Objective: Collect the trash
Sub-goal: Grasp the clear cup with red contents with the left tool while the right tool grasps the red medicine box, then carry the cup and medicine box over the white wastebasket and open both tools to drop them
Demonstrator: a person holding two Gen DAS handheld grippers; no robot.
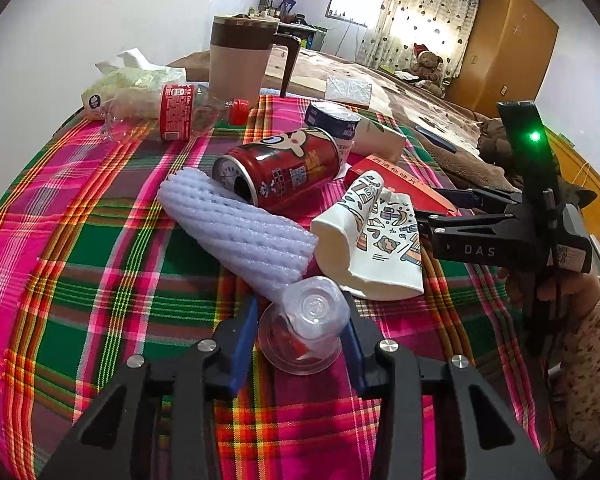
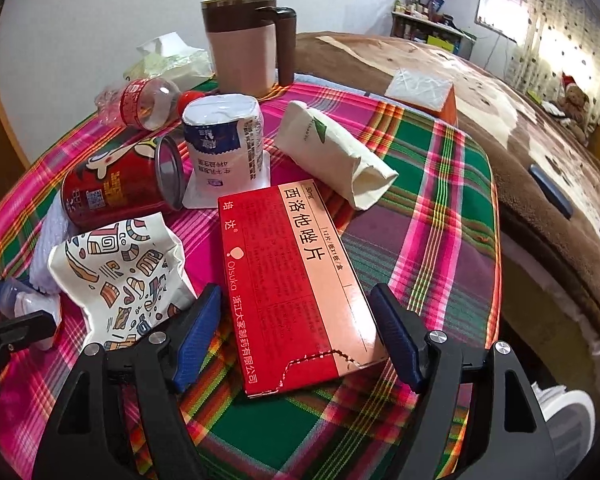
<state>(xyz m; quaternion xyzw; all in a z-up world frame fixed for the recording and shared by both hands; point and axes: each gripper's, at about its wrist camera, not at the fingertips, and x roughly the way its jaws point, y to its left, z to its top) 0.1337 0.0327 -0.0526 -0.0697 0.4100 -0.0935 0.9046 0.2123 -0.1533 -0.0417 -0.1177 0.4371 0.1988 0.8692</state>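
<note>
Trash lies on a plaid cloth (image 1: 100,264). In the left wrist view my left gripper (image 1: 300,320) has its blue fingers on both sides of a small clear plastic cup (image 1: 304,328) lying on its side. Beyond it lie a white foam sleeve (image 1: 240,224), a red can (image 1: 284,164), a crushed patterned paper cup (image 1: 376,240) and a plastic bottle (image 1: 176,114). In the right wrist view my right gripper (image 2: 300,328) is open, its fingers on either side of a red medicine box (image 2: 292,280). A yogurt cup (image 2: 224,140) and a paper-wrapped roll (image 2: 332,152) lie behind.
A beige and brown jug (image 1: 244,56) stands at the table's far edge, with a tissue pack (image 1: 140,80) to its left. A bed with a brown blanket (image 2: 520,120) lies to the right, with a tissue box (image 2: 424,88) on it. The table's right edge is close to the medicine box.
</note>
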